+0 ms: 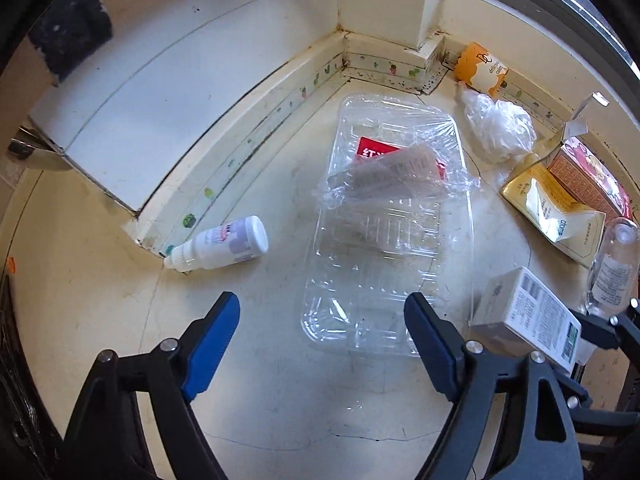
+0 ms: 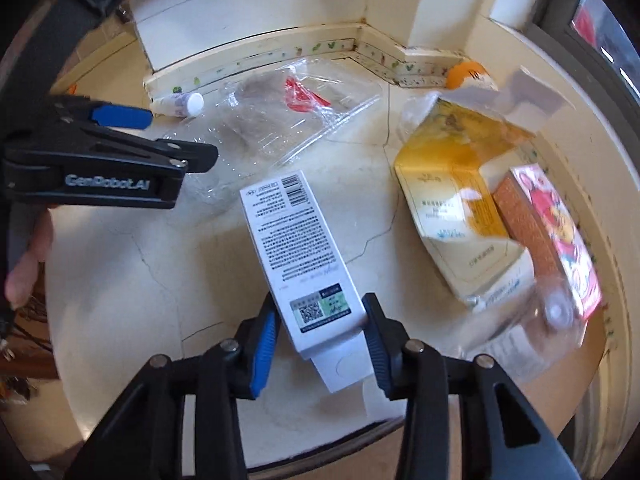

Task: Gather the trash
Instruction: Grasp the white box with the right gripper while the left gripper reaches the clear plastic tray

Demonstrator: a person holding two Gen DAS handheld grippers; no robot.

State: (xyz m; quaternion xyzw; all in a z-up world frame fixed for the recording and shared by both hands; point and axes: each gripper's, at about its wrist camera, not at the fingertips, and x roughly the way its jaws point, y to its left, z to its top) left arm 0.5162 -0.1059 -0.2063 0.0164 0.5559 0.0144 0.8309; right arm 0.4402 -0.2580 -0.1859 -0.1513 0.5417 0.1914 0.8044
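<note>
Clear plastic tray [image 1: 384, 248] half hidden behind left claw [image 1: 322, 320], label unreadable

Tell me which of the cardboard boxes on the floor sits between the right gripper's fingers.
The white printed box with the barcode and QR label: the right gripper has closed around its near end. The opened yellow carton and red-and-orange box lie untouched farther right.

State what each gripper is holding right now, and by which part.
The right gripper clamps the white printed box across its near end, one pad on each long side. The left gripper holds nothing; its jaws straddle the near corner of the clear plastic tray.
</note>
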